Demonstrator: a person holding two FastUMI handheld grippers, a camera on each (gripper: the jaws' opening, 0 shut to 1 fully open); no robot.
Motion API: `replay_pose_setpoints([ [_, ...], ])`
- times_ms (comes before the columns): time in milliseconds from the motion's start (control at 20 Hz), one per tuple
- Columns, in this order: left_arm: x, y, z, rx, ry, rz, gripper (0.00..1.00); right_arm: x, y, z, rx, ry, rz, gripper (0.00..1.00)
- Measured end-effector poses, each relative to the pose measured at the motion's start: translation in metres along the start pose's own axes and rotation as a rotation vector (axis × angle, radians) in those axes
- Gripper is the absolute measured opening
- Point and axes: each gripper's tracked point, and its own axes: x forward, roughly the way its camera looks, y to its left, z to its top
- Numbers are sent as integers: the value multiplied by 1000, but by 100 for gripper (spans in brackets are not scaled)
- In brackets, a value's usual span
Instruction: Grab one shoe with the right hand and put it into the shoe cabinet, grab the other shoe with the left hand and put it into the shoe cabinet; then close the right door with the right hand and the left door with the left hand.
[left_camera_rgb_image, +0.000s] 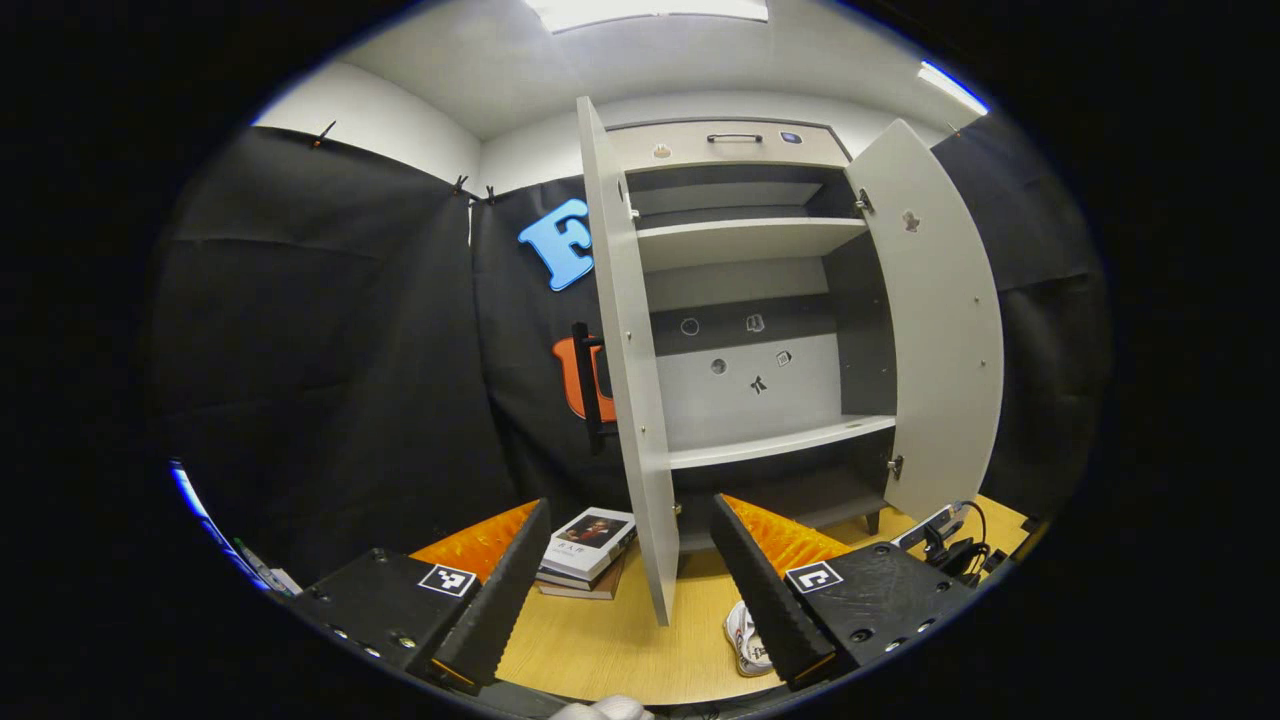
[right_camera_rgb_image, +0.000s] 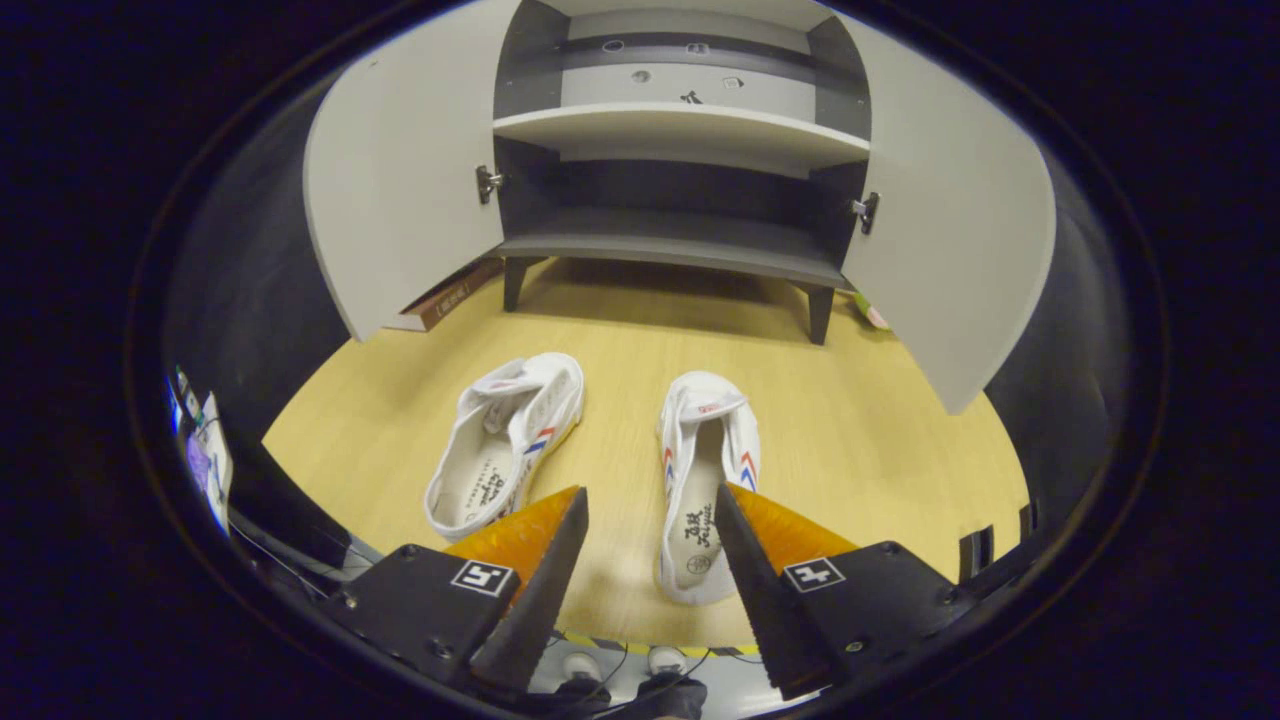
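Two white slip-on shoes with red and blue stripes lie on the wooden floor in front of the grey shoe cabinet (right_camera_rgb_image: 680, 135). The left shoe (right_camera_rgb_image: 505, 440) is tipped on its side; the right shoe (right_camera_rgb_image: 703, 480) stands upright, toe toward the cabinet. My right gripper (right_camera_rgb_image: 650, 505) hangs open just above the right shoe's heel, touching nothing. Both doors stand open: the left door (right_camera_rgb_image: 400, 165) and the right door (right_camera_rgb_image: 950, 240). My left gripper (left_camera_rgb_image: 630, 515) is open, held higher, facing the cabinet (left_camera_rgb_image: 750, 300) with the left door's edge (left_camera_rgb_image: 625, 350) between its fingers' line. A shoe (left_camera_rgb_image: 745, 635) peeks out low down.
A stack of books (left_camera_rgb_image: 588, 550) lies on the floor left of the cabinet, also seen as books (right_camera_rgb_image: 445, 297) behind the left door. Cables and a device (left_camera_rgb_image: 950, 540) sit at the right. Black cloth walls close in both sides. The shelves (left_camera_rgb_image: 770, 440) hold nothing.
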Motion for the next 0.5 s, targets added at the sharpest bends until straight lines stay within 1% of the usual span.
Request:
replay_pose_setpoints([
  [50, 3, -1, -3, 4, 12, 0, 96, 14, 1, 2, 5, 2, -2, 82],
  [100, 7, 0, -4, 6, 23, 5, 96, 28, -3, 0, -5, 22, -21, 81],
  [150, 10, 1, -3, 7, 24, 8, 96, 39, -5, 2, 1, 31, -27, 82],
  [250, 12, 5, -4, 9, 27, 21, 96, 60, -4, 7, 31, 41, -23, 82],
  [300, 17, 5, -3, 9, 30, 27, 96, 69, -4, 9, 44, 42, -19, 80],
  [350, 21, 6, -4, 10, 37, 31, 96, 77, -3, 15, 63, 30, -12, 70],
  [450, 28, 5, -6, 15, 49, 41, 97, 88, -6, 23, 88, 6, -1, 64],
  [500, 29, 4, -7, 15, 56, 43, 96, 91, -11, 21, 94, 12, -23, 56],
])
